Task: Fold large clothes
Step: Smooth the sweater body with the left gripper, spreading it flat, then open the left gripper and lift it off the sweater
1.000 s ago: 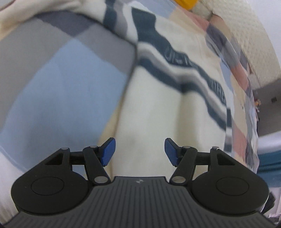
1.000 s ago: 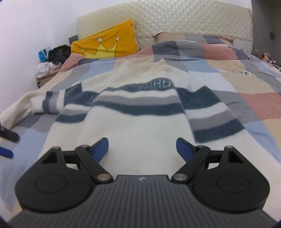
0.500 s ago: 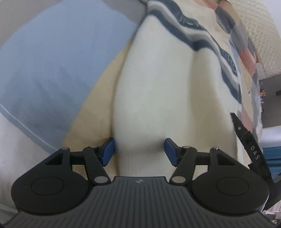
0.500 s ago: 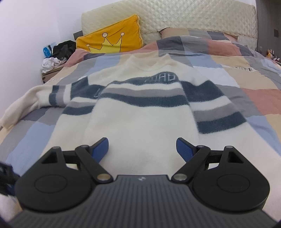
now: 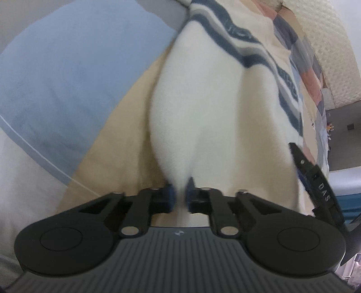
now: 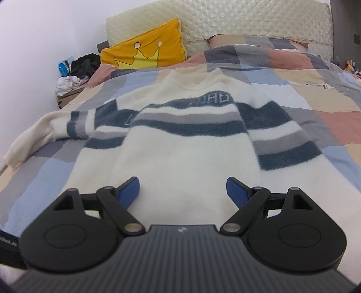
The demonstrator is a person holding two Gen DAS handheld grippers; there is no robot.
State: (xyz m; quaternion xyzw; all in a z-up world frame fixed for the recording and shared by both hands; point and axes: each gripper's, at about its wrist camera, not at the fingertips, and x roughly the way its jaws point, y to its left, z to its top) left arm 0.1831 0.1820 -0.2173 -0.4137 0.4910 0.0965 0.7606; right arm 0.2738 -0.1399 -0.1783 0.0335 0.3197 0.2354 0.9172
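Note:
A cream sweater (image 6: pixel 187 157) with navy and grey stripes lies flat on the bed, collar toward the headboard, sleeves spread out. My left gripper (image 5: pixel 179 193) is shut on the sweater's (image 5: pixel 214 108) bottom hem near its left corner. My right gripper (image 6: pixel 182 189) is open, its blue fingers (image 6: pixel 129 190) low over the sweater's bottom hem, with nothing between them. The right gripper also shows at the right edge of the left wrist view (image 5: pixel 313 175).
The patchwork bedspread (image 6: pixel 338 121) covers the bed. A yellow crown pillow (image 6: pixel 144 54) leans on the quilted headboard (image 6: pixel 248 20). A bedside stand with clothes (image 6: pixel 72 78) is at the far left by the wall.
My left gripper moved down to the sweater's hem and closed on it. My right gripper stayed open and moved slightly closer to the hem.

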